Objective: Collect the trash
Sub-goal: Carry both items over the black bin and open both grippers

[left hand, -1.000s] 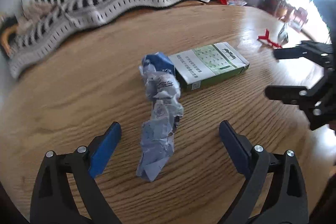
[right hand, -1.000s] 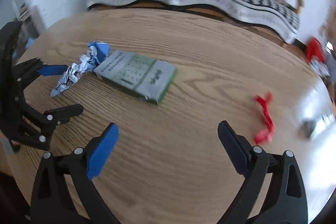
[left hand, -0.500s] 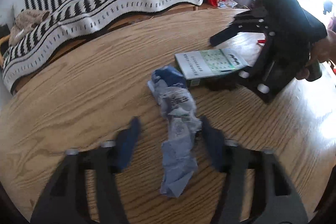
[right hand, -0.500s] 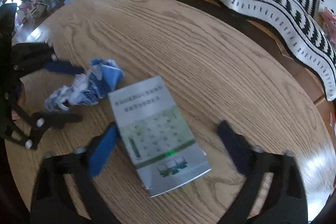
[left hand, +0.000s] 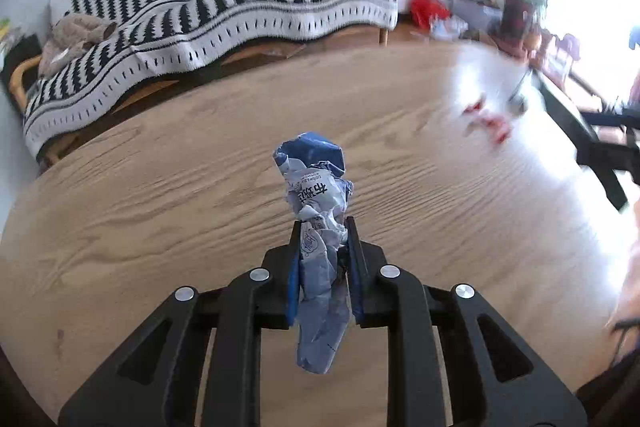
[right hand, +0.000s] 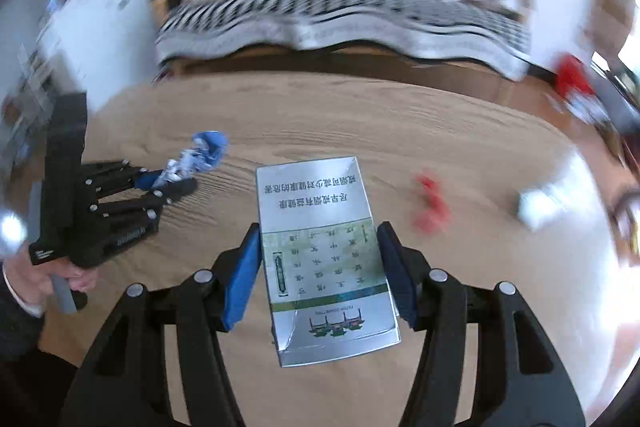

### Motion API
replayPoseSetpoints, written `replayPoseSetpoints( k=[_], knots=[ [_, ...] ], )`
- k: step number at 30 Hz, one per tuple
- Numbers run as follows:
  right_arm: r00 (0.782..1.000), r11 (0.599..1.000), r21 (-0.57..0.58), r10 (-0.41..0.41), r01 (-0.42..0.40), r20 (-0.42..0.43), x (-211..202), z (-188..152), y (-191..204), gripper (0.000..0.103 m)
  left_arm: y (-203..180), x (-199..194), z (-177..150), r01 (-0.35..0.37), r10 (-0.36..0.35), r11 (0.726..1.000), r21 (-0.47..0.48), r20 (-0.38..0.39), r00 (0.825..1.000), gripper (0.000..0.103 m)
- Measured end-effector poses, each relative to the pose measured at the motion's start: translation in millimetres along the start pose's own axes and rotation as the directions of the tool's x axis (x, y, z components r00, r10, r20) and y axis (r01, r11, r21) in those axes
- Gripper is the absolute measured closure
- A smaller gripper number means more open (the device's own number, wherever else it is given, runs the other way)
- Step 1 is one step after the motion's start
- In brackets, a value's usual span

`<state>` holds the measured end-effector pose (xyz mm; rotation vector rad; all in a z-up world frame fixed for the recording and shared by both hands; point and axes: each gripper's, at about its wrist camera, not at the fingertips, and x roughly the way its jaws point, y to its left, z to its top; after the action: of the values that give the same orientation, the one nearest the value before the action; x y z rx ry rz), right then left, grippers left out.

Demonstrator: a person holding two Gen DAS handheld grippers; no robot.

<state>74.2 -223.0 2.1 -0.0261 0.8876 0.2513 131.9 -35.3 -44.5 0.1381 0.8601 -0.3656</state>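
My left gripper (left hand: 323, 227) is shut on a crumpled blue-and-white wrapper (left hand: 316, 211), which it holds above the round wooden table (left hand: 160, 211). The wrapper sticks out ahead of and behind the pads. My right gripper (right hand: 318, 231) is shut on a flat silver-and-green carton (right hand: 324, 259), held by its long sides over the table. The left gripper (right hand: 172, 183) with its wrapper (right hand: 200, 155) also shows in the right wrist view at the left.
A red scrap (right hand: 430, 203) and a small white piece (right hand: 540, 207) lie on the table at the right; the red scrap (left hand: 488, 121) shows blurred in the left wrist view. A sofa with a striped black-and-white blanket (left hand: 208, 19) stands behind the table.
Both grippers went from open to shut: the left closed on the wrapper and lifted it, the right closed on the carton and lifted it away from the wrapper.
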Motion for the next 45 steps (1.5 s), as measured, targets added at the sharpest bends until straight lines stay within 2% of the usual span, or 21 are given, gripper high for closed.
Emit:
replayPoseSetpoints(
  k=[2,5,8,13,15,16,20,22,23,26,28,32,39,45],
  knots=[
    [0.997,0.993,0.085,-0.077,0.076,0.007,-47.7,-28.0,-22.2,0.046,-22.2,-23.6,3.3,0.084,-0.084,0.995,-0.059,0.006,0.996,0.084],
    [0.983,0.957,0.224,-0.182,0.185,-0.032,-113.1,-83.4,-62.7,0.046,-72.6,-55.7,3.7,0.132,-0.131,0.990,-0.056,0.019,0.991,0.084],
    [0.967,0.913,0.318,-0.247,0.254,-0.063,-160.6,-136.5,-100.2,0.045,-132.3,-82.4,-4.6,0.210,-0.210,0.976,-0.054,0.000,0.978,0.084],
    [0.944,0.839,0.441,-0.320,0.319,-0.074,-227.5,-225.2,-160.5,0.045,-240.3,-104.7,-41.5,0.293,-0.291,0.955,0.049,-0.053,0.955,0.084],
    [0.937,0.806,0.489,-0.341,0.333,-0.076,-245.1,-254.5,-181.5,0.045,-293.9,-105.6,-62.5,0.323,-0.314,0.936,0.143,-0.081,0.946,0.084],
    [0.933,0.789,0.511,-0.352,0.341,-0.080,-253.5,-268.3,-191.1,0.045,-307.6,-104.6,-68.0,0.331,-0.320,0.929,0.167,-0.091,0.943,0.084],
    [0.926,0.716,0.606,-0.366,0.346,-0.095,-277.2,-317.1,-229.7,0.045,-388.0,-86.9,-95.9,0.430,-0.390,0.867,0.254,-0.194,0.900,0.084],
    [0.920,0.681,0.640,-0.375,0.355,-0.112,-281.7,-335.6,-245.1,0.045,-409.8,-80.5,-100.5,0.448,-0.400,0.847,0.287,-0.210,0.892,0.084],
    [0.921,0.666,0.657,-0.371,0.352,-0.118,-283.9,-346.0,-252.5,0.045,-423.0,-75.3,-102.6,0.467,-0.414,0.832,0.299,-0.224,0.882,0.084],
    [0.920,0.639,0.679,-0.365,0.362,-0.147,-278.7,-360.8,-265.2,0.045,-444.4,-59.2,-103.7,0.504,-0.433,0.808,0.305,-0.272,0.860,0.084],
    [0.918,0.620,0.693,-0.360,0.368,-0.166,-277.6,-373.6,-273.2,0.045,-459.8,-52.2,-106.3,0.515,-0.436,0.797,0.315,-0.291,0.852,0.084],
    [0.919,0.611,0.698,-0.348,0.373,-0.185,-262.5,-371.4,-284.0,0.045,-480.1,-34.4,-108.2,0.545,-0.452,0.777,0.314,-0.324,0.831,0.084],
    [0.920,0.606,0.699,-0.324,0.380,-0.219,-237.0,-369.8,-289.8,0.045,-499.2,-8.5,-114.7,0.567,-0.454,0.769,0.295,-0.372,0.809,0.084],
    [0.919,0.596,0.706,-0.322,0.384,-0.228,-229.9,-368.3,-292.4,0.045,-509.8,5.7,-119.1,0.580,-0.457,0.757,0.302,-0.390,0.799,0.084]
  ],
)
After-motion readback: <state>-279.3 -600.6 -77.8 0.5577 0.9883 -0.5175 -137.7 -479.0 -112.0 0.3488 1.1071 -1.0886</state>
